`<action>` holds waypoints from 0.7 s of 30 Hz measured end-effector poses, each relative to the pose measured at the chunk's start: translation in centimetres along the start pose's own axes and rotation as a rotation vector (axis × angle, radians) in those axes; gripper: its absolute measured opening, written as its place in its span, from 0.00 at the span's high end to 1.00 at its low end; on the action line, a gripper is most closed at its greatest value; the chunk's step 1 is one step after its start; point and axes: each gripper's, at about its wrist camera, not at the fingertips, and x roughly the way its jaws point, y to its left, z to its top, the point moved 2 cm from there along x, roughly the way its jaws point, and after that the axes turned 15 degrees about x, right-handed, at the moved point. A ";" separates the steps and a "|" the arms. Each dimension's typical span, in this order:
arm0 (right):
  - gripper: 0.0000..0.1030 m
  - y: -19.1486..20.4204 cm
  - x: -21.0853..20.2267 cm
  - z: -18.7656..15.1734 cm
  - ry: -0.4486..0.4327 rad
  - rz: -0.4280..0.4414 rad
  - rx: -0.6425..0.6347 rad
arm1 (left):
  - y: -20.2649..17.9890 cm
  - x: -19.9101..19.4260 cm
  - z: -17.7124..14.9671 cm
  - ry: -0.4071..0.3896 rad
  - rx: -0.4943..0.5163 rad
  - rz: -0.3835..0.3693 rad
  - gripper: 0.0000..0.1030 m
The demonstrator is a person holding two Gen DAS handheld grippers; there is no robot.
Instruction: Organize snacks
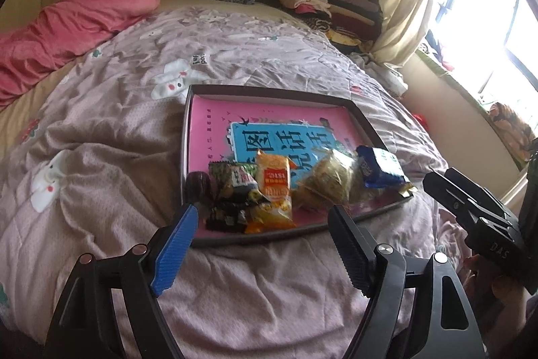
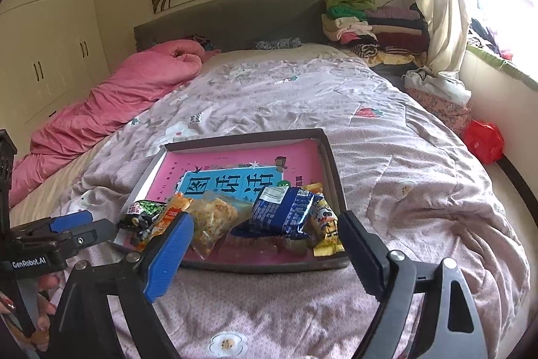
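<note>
Snacks (image 1: 272,187) piled at near end of shallow tray (image 1: 188,137), tray resting on bed quilt (image 1: 111,130). Your left gripper (image 1: 265,214) and right gripper (image 2: 269,224): fingers spread wide, released, nothing between them, both hovering just short of tray's near edge.

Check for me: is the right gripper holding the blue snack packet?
No. The right gripper is open and empty, and the blue snack packet lies in the tray.

Both the left gripper (image 1: 262,217) and right gripper (image 2: 269,234) tilt downward side by side, jaws spread wide, gripping nothing.
</note>
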 end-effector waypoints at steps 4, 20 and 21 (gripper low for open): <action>0.12 0.2 -1.3 -0.5 -0.001 0.015 -0.013 | -1.0 -0.9 -0.7 0.008 0.006 0.012 0.21; 0.04 1.2 -4.5 -4.6 0.056 0.035 -0.046 | -2.8 -3.6 -3.5 0.037 0.022 0.051 0.21; 0.04 1.2 -4.6 -5.0 0.057 0.030 -0.047 | -2.9 -3.7 -3.7 0.038 0.023 0.050 0.21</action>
